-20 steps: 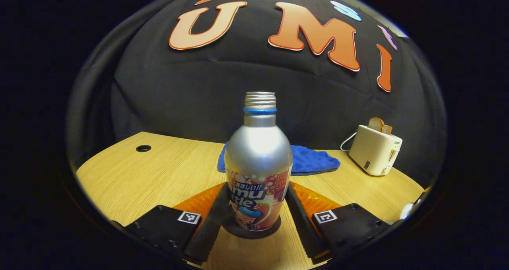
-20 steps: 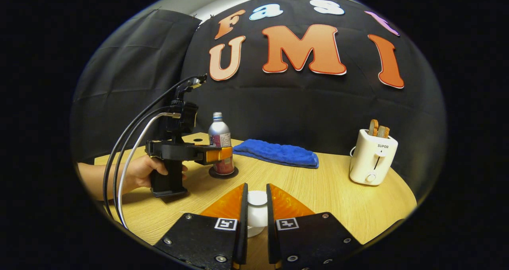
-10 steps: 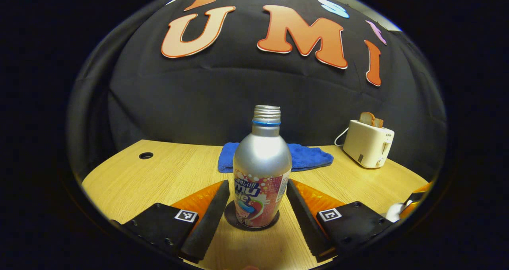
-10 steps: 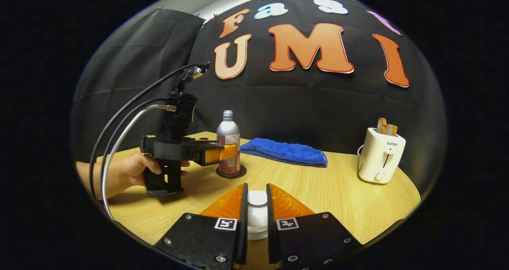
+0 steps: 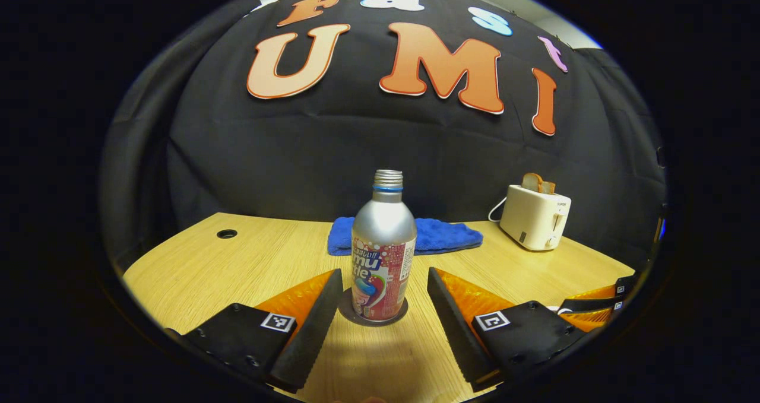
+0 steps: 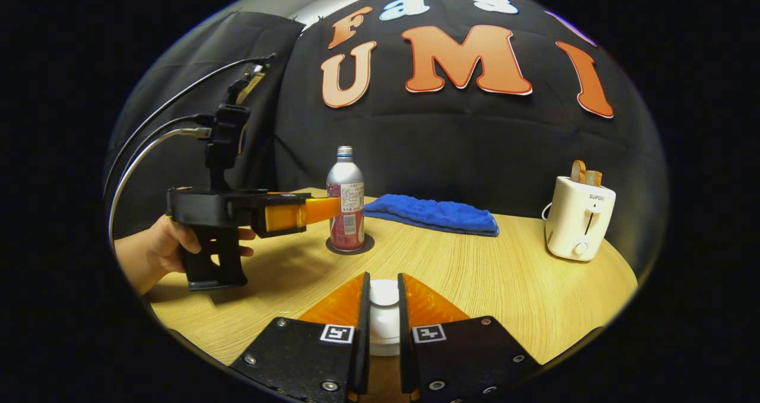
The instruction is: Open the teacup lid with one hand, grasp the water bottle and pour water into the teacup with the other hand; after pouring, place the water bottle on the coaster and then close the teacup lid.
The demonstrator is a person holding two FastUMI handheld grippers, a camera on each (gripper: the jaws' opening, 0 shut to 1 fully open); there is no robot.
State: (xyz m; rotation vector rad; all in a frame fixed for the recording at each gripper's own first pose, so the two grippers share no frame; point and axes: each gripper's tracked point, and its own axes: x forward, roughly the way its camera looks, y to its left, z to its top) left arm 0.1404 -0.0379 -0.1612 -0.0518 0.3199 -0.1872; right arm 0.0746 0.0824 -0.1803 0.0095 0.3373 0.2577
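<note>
The bottle (image 5: 382,254) stands upright and uncapped on a dark round coaster (image 5: 373,316) on the wooden counter (image 5: 237,260). The left tool (image 5: 380,284) is spread wide, its 2 fingers on either side of the bottle and apart from it. In the right gripper view this tool (image 6: 320,210) sits level beside the bottle, held by a hand (image 6: 160,248). The right tool (image 6: 383,308) is clamped on the white lid (image 6: 384,317), both fingers pressing its knob. A blue cloth (image 5: 436,237) lies behind the bottle, and a white toaster (image 6: 579,216) with 2 slices of bread stands to the right.
</note>
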